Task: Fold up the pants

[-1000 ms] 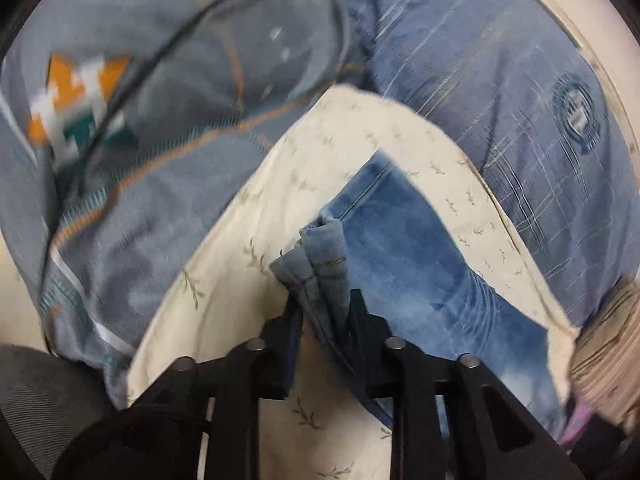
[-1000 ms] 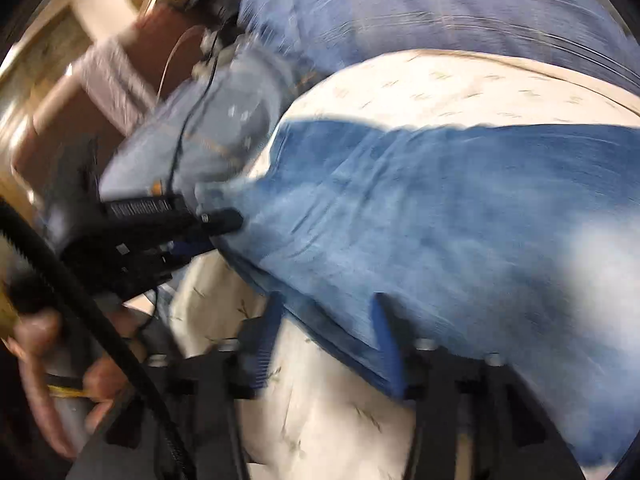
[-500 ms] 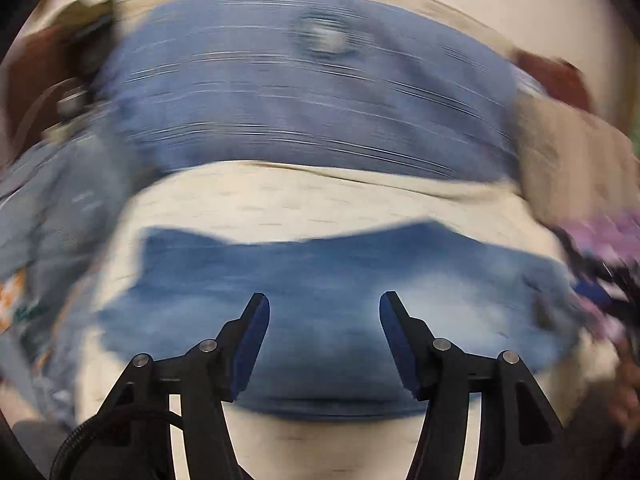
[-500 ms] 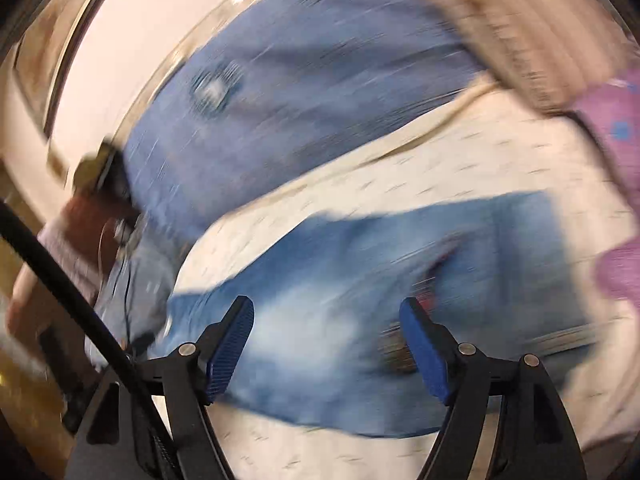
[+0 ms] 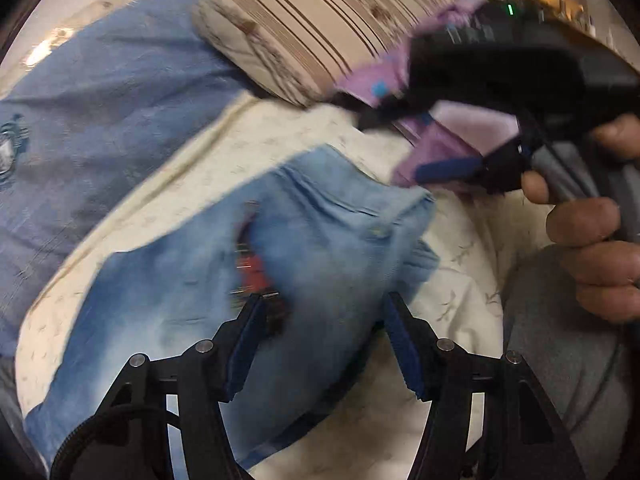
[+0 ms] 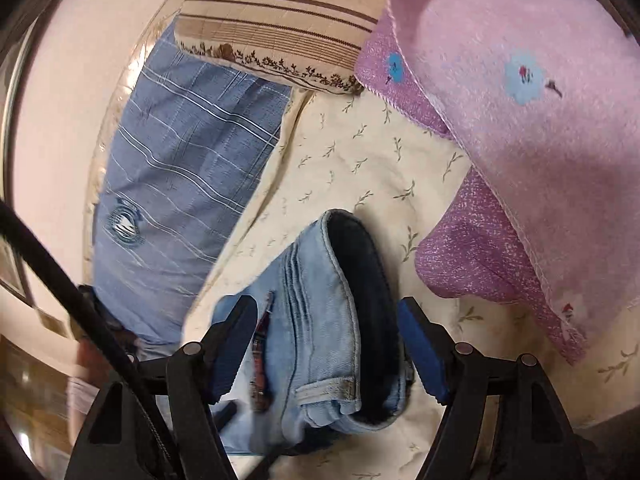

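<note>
Light blue jeans (image 5: 320, 248) lie flat on a cream leaf-print sheet (image 5: 260, 136). My left gripper (image 5: 325, 300) hovers over their middle beside a red label, its jaws opening, the pads touching nothing. In the right wrist view the jeans' waistband (image 6: 320, 288) gapes with a dark inside. My right gripper (image 6: 326, 304) is open and straddles that waistband from above without pressing on it. The left wrist view also shows the right gripper (image 5: 404, 146) at the upper right, held in a person's hand (image 5: 592, 248).
A beige striped pillow (image 6: 280, 20) lies at the far side. A pink flowered towel (image 6: 520, 120) hangs close on the right. A blue striped cloth (image 6: 180, 168) covers the left. A grey-clad leg or sleeve (image 5: 560, 360) sits at the right edge.
The left gripper let go of the folded denim edge and opened. Both grippers rolled and swept along the jeans to the waist end. The right gripper widened too.
</note>
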Tool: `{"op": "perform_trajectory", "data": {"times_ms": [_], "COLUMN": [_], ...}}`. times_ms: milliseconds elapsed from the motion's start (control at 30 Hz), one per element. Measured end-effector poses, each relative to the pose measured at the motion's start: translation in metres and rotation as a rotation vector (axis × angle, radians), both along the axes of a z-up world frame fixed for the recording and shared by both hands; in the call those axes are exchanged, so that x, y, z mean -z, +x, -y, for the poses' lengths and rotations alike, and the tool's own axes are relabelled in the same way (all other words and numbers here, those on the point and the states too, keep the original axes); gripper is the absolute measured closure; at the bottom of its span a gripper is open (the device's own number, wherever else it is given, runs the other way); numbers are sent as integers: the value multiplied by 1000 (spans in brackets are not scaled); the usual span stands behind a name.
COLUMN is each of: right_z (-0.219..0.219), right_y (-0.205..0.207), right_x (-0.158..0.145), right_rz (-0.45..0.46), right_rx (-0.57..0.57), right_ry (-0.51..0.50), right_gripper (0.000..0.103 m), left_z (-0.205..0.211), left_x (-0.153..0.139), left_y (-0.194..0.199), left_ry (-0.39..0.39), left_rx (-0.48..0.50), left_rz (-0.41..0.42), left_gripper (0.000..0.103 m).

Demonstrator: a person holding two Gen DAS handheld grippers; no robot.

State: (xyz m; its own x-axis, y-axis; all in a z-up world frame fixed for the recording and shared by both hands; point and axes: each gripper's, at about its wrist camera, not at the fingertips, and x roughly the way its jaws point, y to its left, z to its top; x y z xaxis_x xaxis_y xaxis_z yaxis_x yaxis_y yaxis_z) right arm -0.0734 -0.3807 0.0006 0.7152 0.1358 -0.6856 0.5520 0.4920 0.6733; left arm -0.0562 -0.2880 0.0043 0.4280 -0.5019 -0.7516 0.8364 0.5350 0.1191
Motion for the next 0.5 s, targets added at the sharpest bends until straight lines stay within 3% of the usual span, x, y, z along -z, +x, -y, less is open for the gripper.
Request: {"op": "perform_trajectory", "data": {"times_ms": [167,267,367,433,467,500], "right_z": [4,5,8,10,10,11], "right_y": [1,-1,-4,-4,-5,-4], "right_x": [16,18,23,26,27,28], "right_rz": [17,13,24,26,26,26], "right_rx": [-1,9,20,37,42,45], "right_ry": [128,138,173,185,191,195], "right_gripper": [27,23,23,23,23,22], "left_z": [29,32,37,38,31,23], "left_x": [24,27,35,40,36,30], "left_y": [-11,-9,-9,-15,-14,-12], "left_ry": [92,80,84,79,56,7], "left_rx": [64,66,32,34,35,27], "left_rz": [72,107,125,143,132,97], "left_gripper": [37,34,46,60,70,74]}}
